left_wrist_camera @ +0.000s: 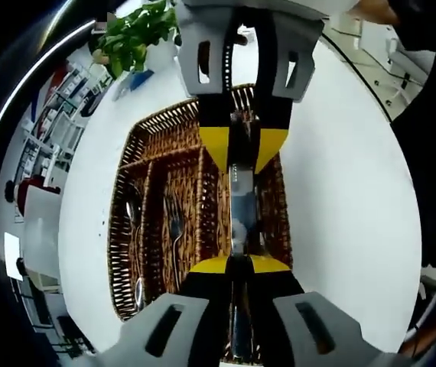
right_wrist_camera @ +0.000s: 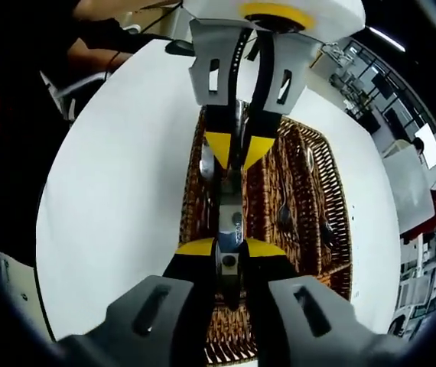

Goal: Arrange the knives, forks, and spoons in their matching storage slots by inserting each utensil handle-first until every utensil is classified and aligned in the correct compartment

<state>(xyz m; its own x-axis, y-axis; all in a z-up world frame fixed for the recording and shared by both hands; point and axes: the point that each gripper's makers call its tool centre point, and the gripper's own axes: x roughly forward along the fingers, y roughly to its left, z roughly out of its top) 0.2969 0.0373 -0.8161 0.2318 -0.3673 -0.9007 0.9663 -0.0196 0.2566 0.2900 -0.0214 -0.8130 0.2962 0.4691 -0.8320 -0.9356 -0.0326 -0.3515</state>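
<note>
A steel knife (left_wrist_camera: 241, 206) hangs lengthwise over the right-hand slot of a wicker cutlery basket (left_wrist_camera: 151, 130). My left gripper (left_wrist_camera: 238, 264) is shut on the knife's near end. Facing it from above, my right gripper (left_wrist_camera: 242, 149) is shut on the far end. In the right gripper view the same knife (right_wrist_camera: 229, 200) spans between my right gripper (right_wrist_camera: 229, 249) and the left gripper (right_wrist_camera: 238, 150). Spoons (left_wrist_camera: 134, 218) lie in the basket's left slot and forks (left_wrist_camera: 174, 225) in the middle one. The spoons (right_wrist_camera: 283, 212) show to the right of the knife in the right gripper view.
The basket (right_wrist_camera: 342, 229) rests on a round white table (left_wrist_camera: 340, 199). A green potted plant (left_wrist_camera: 138, 30) stands past the basket's far end. A person in dark clothes (left_wrist_camera: 432, 153) is at the table's right edge, with an arm (right_wrist_camera: 103, 34) reaching in.
</note>
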